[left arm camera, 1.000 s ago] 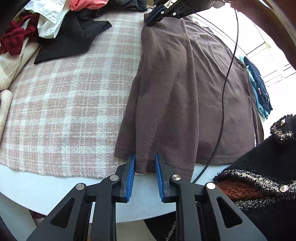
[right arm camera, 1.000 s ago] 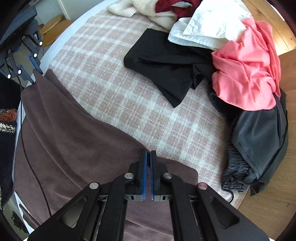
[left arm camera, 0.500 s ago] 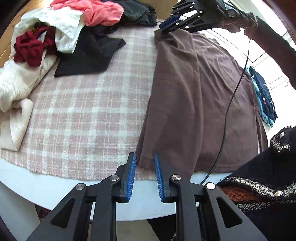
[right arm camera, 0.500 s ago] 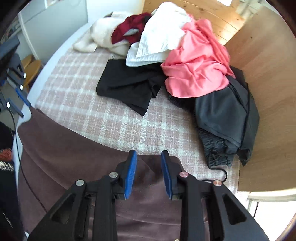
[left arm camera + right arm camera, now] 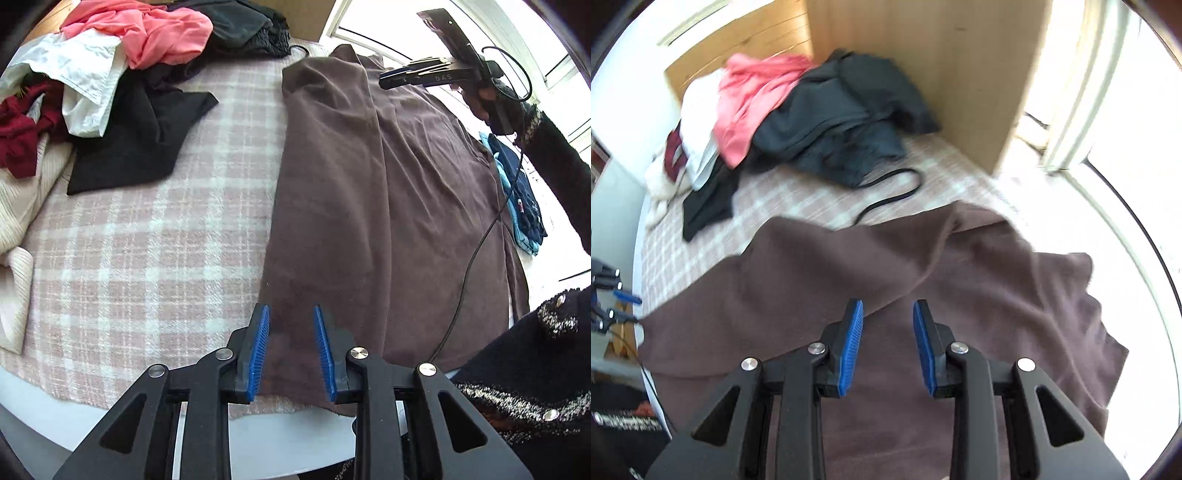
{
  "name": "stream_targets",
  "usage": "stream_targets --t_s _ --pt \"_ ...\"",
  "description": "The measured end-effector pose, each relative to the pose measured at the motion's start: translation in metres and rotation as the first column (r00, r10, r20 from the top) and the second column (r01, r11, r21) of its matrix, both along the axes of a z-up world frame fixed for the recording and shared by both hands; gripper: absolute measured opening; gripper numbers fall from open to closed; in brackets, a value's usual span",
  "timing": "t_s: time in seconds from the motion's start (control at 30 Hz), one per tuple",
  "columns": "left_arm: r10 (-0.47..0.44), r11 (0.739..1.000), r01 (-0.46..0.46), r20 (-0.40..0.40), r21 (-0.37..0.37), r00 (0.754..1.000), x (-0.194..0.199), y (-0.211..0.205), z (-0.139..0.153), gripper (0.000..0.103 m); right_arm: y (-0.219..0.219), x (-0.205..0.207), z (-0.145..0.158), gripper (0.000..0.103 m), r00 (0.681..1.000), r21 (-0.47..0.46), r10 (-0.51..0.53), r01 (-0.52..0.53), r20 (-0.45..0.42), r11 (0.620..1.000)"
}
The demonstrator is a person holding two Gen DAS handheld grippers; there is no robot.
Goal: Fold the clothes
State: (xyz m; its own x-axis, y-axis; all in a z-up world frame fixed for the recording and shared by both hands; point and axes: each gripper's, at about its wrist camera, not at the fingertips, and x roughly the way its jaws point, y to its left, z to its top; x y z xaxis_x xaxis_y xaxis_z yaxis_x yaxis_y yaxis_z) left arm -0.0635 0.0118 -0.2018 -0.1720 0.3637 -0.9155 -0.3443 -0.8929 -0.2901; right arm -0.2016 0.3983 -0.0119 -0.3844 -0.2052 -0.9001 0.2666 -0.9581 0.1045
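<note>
A brown fleece garment (image 5: 388, 192) lies spread along the right side of a pink plaid cloth (image 5: 155, 240) on the table. My left gripper (image 5: 291, 349) is open and empty, just above the garment's near hem. My right gripper (image 5: 888, 345) is open and empty, hovering above the garment's far part (image 5: 849, 280), where a fold lies over the lower layer. In the left wrist view the right gripper (image 5: 388, 79) shows lifted above the garment's far end.
A heap of unfolded clothes sits at the far left: coral (image 5: 159, 33), white (image 5: 81, 70), black (image 5: 136, 136), dark red (image 5: 22, 133), cream (image 5: 18, 199), dark grey (image 5: 842, 122). A wooden panel (image 5: 923, 66) stands behind. Blue clothes (image 5: 524, 199) lie at right. A cable (image 5: 476, 251) crosses the garment.
My right gripper opened, let go of the garment's far corner and lifted away to the right. My left gripper stayed open and moved forward over the near hem.
</note>
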Motion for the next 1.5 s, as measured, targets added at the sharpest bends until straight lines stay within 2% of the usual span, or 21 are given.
stream_targets --t_s 0.03,0.07,0.1,0.13,0.23,0.33,0.4,0.43,0.5,0.57,0.67,0.77,0.83,0.97,1.03,1.13,1.17,1.27,1.33,1.4,1.5 --pt "0.003 1.0 -0.003 -0.009 0.016 1.0 -0.008 0.002 0.006 0.025 0.012 -0.005 0.001 0.028 0.999 0.02 -0.034 0.034 -0.001 0.999" --pt "-0.011 0.999 0.012 -0.019 0.032 1.0 -0.018 0.007 0.011 0.027 0.02 -0.011 -0.002 0.023 0.999 0.035 -0.05 0.05 0.004 0.998" --pt "-0.033 0.999 0.034 -0.033 0.03 0.999 -0.03 0.016 0.015 0.028 0.024 -0.014 -0.007 0.013 0.999 0.041 -0.051 0.051 0.014 0.998" --pt "-0.061 0.998 0.062 -0.051 0.016 0.997 -0.045 0.028 0.02 0.028 0.027 -0.018 -0.012 0.01 0.998 0.046 -0.05 0.049 0.026 0.998" --pt "-0.136 0.99 0.139 -0.121 0.014 0.983 -0.096 0.068 0.027 0.028 0.021 -0.027 -0.029 0.009 0.998 0.026 -0.009 0.008 0.055 1.0" --pt "-0.179 0.981 0.187 -0.16 0.041 0.971 -0.156 0.115 0.012 0.028 0.012 -0.041 -0.046 0.009 0.998 0.013 0.017 -0.018 0.063 1.0" --pt "-0.204 0.976 0.213 -0.168 0.04 0.965 -0.188 0.143 0.002 0.028 0.015 -0.054 -0.059 0.008 0.999 0.098 -0.005 0.0 0.053 0.995" --pt "-0.21 0.976 0.216 -0.158 0.023 0.965 -0.2 0.153 -0.008 0.028 0.022 -0.062 -0.063 0.004 0.998 0.141 -0.039 0.032 0.049 0.989" --pt "-0.221 0.975 0.221 -0.139 -0.019 0.965 -0.224 0.173 -0.028 0.028 0.043 -0.072 -0.059 0.002 0.994 0.095 -0.103 0.099 0.032 0.991" --pt "-0.227 0.971 0.216 -0.127 -0.1 0.966 -0.234 0.178 -0.045 0.026 0.047 -0.07 -0.051 0.002 0.995 0.08 -0.099 0.097 0.014 0.992" --pt "-0.236 0.97 0.227 -0.131 -0.08 0.963 -0.233 0.172 -0.049 0.023 0.033 -0.06 -0.039 0.003 1.0 0.007 -0.015 0.015 -0.011 1.0" --pt "-0.228 0.974 0.222 -0.134 -0.053 0.964 -0.231 0.167 -0.047 0.024 0.017 -0.068 -0.044 0.003 0.999 -0.099 0.043 -0.041 0.013 0.994" --pt "-0.228 0.973 0.224 -0.141 -0.05 0.963 -0.23 0.168 -0.048 0.025 0.011 -0.081 -0.051 0.003 0.999 -0.116 0.051 -0.049 0.012 0.992" --pt "-0.269 0.962 0.256 -0.182 -0.094 0.946 -0.223 0.174 -0.051 0.026 0.038 -0.107 -0.064 0.0 0.995 -0.189 -0.091 0.096 0.033 0.977" --pt "-0.281 0.959 0.265 -0.2 -0.103 0.939 -0.22 0.175 -0.052 0.032 0.041 -0.103 -0.056 0.0 0.995 -0.13 -0.099 0.099 0.009 0.987" --pt "-0.292 0.955 0.272 -0.217 -0.12 0.931 -0.215 0.176 -0.051 0.033 0.042 -0.083 -0.032 0.0 0.991 -0.035 -0.122 0.12 -0.053 0.992" --pt "-0.292 0.955 0.271 -0.218 -0.12 0.931 -0.215 0.175 -0.05 0.033 0.038 -0.073 -0.022 0.006 0.989 -0.011 -0.123 0.122 -0.087 0.992" --pt "-0.234 0.972 0.224 -0.199 -0.072 0.952 -0.214 0.152 -0.035 0.033 0.013 -0.05 -0.001 0.008 0.992 -0.099 -0.03 0.017 -0.124 0.995" --pt "-0.194 0.981 0.187 -0.209 -0.052 0.958 -0.206 0.124 -0.018 0.033 -0.019 -0.041 -0.008 0.011 0.995 -0.124 0.069 -0.078 -0.079 0.989" --pt "-0.148 0.989 0.14 -0.223 -0.054 0.963 -0.192 0.091 0.001 0.033 -0.053 -0.032 -0.031 0.011 0.989 -0.023 0.147 -0.148 -0.015 0.989" --pt "-0.052 0.998 0.045 -0.2 -0.038 0.978 -0.158 0.038 0.017 0.034 -0.057 -0.029 -0.048 0.01 0.991 0.081 0.134 -0.136 0.019 0.987"
